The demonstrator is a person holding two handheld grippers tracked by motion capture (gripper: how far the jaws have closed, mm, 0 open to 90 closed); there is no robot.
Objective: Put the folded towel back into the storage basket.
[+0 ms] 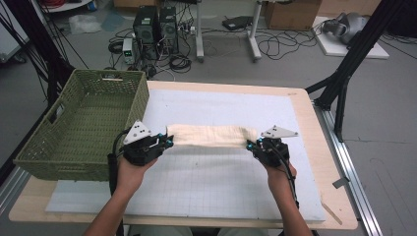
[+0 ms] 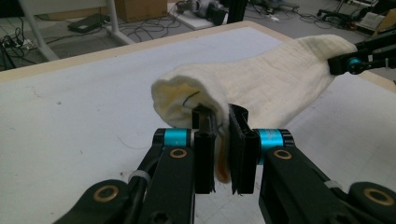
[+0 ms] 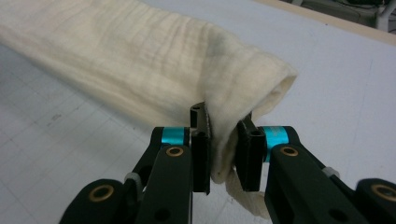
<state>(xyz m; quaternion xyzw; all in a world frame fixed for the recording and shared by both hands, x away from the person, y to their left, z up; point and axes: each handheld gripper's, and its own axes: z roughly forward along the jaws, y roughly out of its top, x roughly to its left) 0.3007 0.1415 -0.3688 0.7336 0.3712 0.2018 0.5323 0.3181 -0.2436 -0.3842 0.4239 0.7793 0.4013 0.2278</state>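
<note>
The table (image 1: 314,147) carries a white mat (image 1: 206,182), and a green basket (image 1: 78,128) sits at its left. The cream cloth (image 1: 211,135) (folded, crinkled) hangs above the mat, long axis left-right. The left gripper (image 1: 166,142) clamps one end, the right gripper (image 1: 252,145) the other.

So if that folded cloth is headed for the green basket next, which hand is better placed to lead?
Probably the left. Both grippers pinch an end of the cloth, but the left gripper sits right beside the basket, while the right gripper holds the far end.
</note>
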